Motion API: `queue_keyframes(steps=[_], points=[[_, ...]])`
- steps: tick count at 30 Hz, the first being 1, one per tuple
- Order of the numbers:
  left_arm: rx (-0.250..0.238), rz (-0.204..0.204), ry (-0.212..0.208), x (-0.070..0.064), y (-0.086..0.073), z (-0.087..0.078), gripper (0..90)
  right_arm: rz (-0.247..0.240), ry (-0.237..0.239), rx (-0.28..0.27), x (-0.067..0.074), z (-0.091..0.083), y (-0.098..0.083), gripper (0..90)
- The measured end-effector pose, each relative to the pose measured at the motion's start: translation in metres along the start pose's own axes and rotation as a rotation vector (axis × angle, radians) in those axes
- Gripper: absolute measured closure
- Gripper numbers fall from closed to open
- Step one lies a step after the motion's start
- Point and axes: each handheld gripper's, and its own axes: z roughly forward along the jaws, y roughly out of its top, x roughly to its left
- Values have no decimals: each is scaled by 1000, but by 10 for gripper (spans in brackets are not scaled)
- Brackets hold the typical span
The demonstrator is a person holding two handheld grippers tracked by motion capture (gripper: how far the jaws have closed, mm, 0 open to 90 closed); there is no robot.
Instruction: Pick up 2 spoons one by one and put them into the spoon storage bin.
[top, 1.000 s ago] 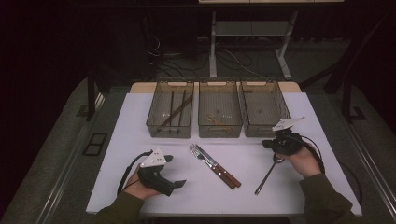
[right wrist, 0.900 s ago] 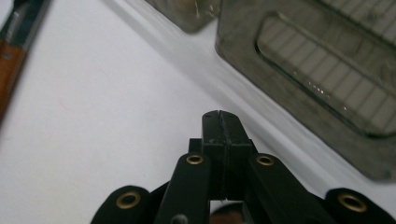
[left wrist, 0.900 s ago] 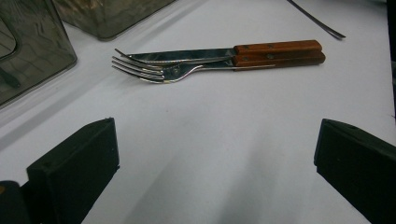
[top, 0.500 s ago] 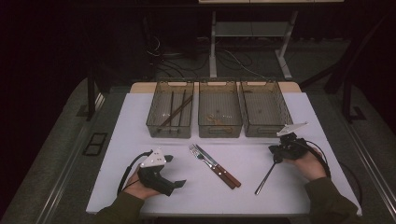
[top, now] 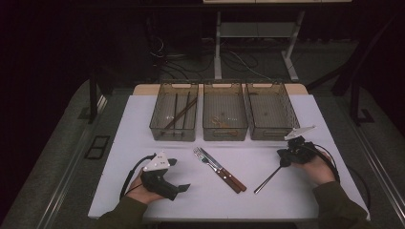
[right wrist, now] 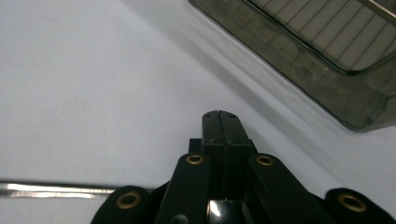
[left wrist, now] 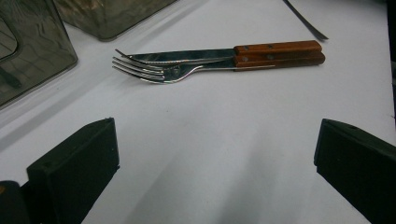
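Jaws clenched on the spoon (top: pixel 268 178), right gripper (top: pixel 285 160) near the bench's right edge; left gripper (top: pixel 179 190) released.

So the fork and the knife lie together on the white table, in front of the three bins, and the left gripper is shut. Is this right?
Not quite: the left gripper is open, its jaws standing wide apart in the left gripper view. The fork and the knife do lie together on the table, before the three bins.

High view sits above the near edge, looking forward and down over the white table (top: pixel 305 191); left gripper view skims low and close toward the fork (left wrist: pixel 154 72), also centre-table from above (top: pixel 204 157); right gripper view hugs the tabletop beside the right bin (right wrist: pixel 327 60).
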Motion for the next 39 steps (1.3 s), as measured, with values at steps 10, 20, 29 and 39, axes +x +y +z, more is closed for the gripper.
queue_keyframes(steps=[10, 20, 29, 39], points=[[2, 1, 1, 0, 0, 0, 0, 7, -8, 11, -3, -5, -9, 898], [2, 1, 1, 0, 0, 0, 0, 11, -19, 24, -4, -11, -19, 898], [6, 6, 1, 0, 0, 0, 0, 28, -19, -8, -5, -21, -24, 898], [10, 8, 1, 0, 0, 0, 0, 80, 19, -99, -11, -43, -39, 643]])
